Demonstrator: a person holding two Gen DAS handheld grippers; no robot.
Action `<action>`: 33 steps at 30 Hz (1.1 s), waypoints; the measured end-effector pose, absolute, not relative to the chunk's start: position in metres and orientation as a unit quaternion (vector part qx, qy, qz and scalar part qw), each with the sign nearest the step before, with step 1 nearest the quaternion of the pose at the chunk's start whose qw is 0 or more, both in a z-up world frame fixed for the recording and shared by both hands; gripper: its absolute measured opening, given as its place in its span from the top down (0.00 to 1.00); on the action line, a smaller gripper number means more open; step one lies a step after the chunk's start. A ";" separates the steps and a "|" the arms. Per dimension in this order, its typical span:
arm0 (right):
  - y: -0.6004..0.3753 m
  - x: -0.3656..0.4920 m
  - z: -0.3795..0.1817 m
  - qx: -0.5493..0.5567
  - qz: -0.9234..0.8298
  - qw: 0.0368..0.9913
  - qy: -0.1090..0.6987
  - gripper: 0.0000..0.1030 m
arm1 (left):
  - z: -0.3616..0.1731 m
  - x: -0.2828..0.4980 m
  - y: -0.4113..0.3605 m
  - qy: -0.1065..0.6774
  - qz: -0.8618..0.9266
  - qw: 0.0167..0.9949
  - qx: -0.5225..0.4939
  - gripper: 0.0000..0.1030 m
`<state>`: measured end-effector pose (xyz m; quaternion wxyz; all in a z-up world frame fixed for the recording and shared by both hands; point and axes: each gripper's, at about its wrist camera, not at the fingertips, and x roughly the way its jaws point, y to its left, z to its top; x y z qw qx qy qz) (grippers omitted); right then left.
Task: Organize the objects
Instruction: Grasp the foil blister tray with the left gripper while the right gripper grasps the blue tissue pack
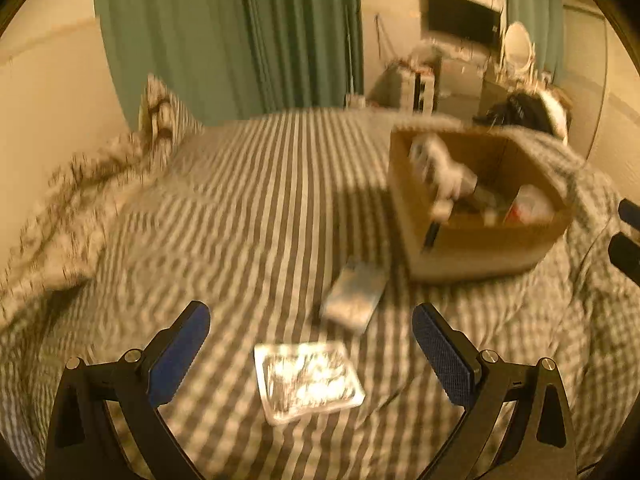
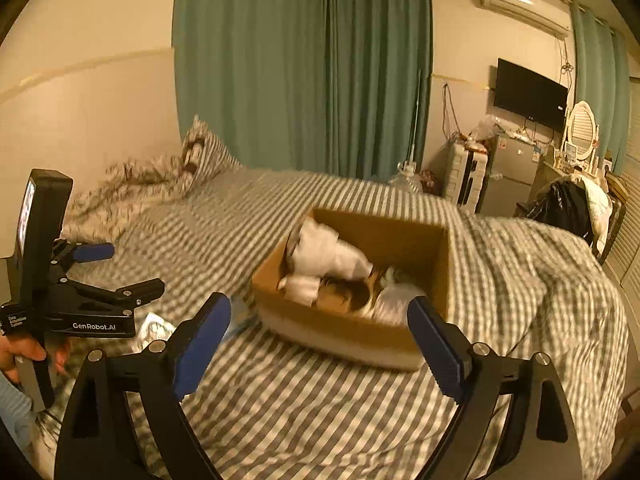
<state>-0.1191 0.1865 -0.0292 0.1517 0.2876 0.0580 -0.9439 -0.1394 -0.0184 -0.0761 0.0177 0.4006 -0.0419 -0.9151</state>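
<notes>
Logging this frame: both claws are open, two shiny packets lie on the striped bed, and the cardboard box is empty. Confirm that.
Not empty. The right wrist view shows the cardboard box holding white bundles and other items. The rest stands: left claw and right claw open, two shiny packets on the striped bed.

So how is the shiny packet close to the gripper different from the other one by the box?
The near shiny packet glares bright and lies between the open left gripper fingers; the far packet looks duller and greyer. The far one lies right by the cardboard box; the near one lies farther off. Both lie flat on the striped bed.
</notes>
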 end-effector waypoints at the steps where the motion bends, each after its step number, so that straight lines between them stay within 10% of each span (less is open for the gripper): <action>1: 0.184 -0.119 -0.041 0.297 -0.941 0.153 0.057 0.12 | -0.087 -0.139 -0.020 -0.046 -0.910 0.022 0.412 0.00; 16: 0.185 -0.147 -0.131 0.389 -0.907 0.161 0.015 0.12 | -0.198 -0.172 0.013 -0.122 -0.848 0.070 0.510 0.00; 33: 0.172 -0.130 -0.127 0.390 -0.906 0.161 0.016 0.12 | -0.116 -0.133 -0.022 -0.017 -0.907 0.020 0.419 0.03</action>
